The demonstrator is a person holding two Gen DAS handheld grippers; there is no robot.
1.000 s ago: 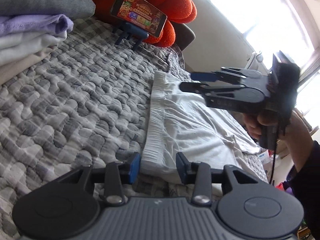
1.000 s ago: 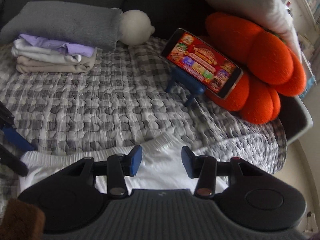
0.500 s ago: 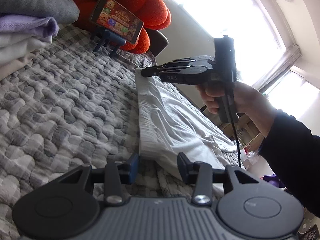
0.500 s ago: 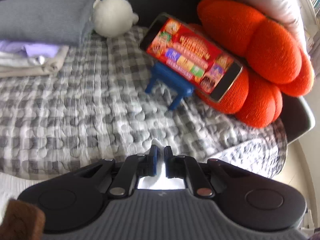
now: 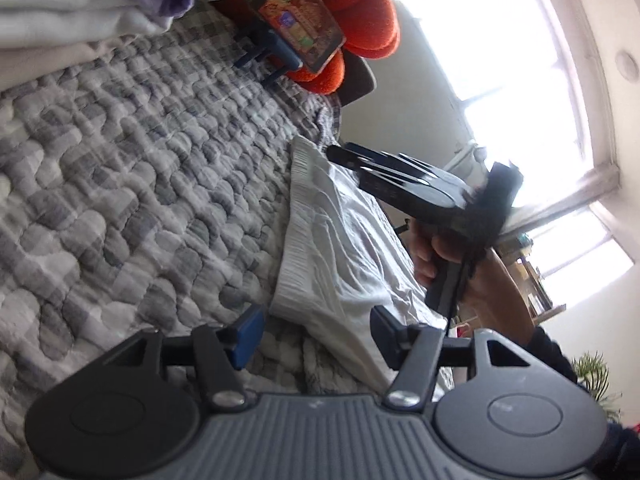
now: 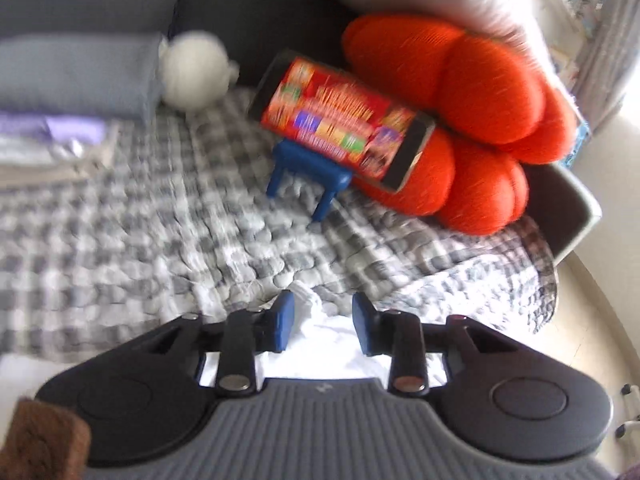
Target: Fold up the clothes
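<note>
A white garment (image 5: 332, 248) lies flat on the grey checked quilt (image 5: 140, 184), with its ribbed hem facing the quilt's middle. My left gripper (image 5: 316, 334) is open just short of the hem's near corner and touches nothing. In the left wrist view, a hand (image 5: 444, 256) holds my right gripper (image 5: 340, 154) over the hem's far corner. In its own view the right gripper (image 6: 323, 326) is open above the garment (image 6: 320, 364). A small peak of white cloth (image 6: 306, 298) stands up between its blue fingers (image 6: 282, 326).
A stack of folded clothes (image 5: 80, 12) sits at the far left under a grey pillow (image 6: 76, 72). A phone on a blue stand (image 6: 344, 124) leans on an orange cushion (image 6: 480, 100), next to a white plush ball (image 6: 196, 68). The quilt drops off at right (image 6: 520, 280).
The right gripper went from open to shut on the garment's far corner, and is now open again with the cloth left bunched. The left gripper tilted and its fingers spread slightly wider.
</note>
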